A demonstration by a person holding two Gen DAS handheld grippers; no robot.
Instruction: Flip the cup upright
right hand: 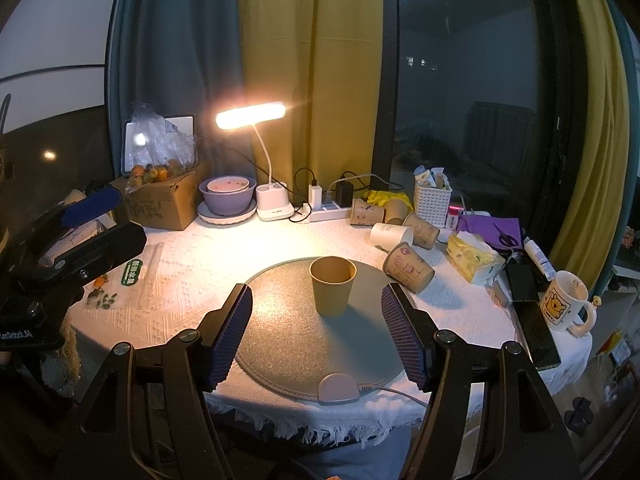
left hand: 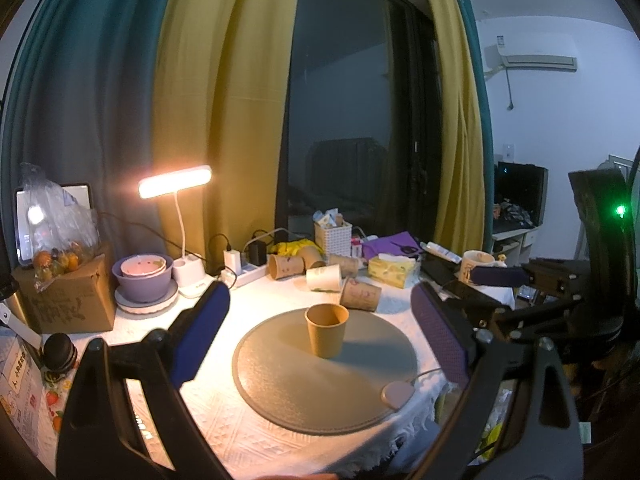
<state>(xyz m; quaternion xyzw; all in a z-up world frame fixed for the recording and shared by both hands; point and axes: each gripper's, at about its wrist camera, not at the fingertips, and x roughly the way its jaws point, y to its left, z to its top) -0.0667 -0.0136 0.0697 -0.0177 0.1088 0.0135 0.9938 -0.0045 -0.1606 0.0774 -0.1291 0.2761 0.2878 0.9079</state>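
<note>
Cup [right hand: 332, 286] upright on round mat [right hand: 280, 332] — untouched

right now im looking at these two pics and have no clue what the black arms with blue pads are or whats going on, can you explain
No robot here: a person holds two handheld grippers, each with a camera looking forward between its two padded fingers. One picture is from the left gripper, the other from the right gripper. Both are open and hold nothing. On the white tablecloth lies a round grey mat, and a brown paper cup stands upright on it, opening upward. Behind it several paper cups lie on their sides, beside a tissue pack, a lit desk lamp and a mug.
</note>
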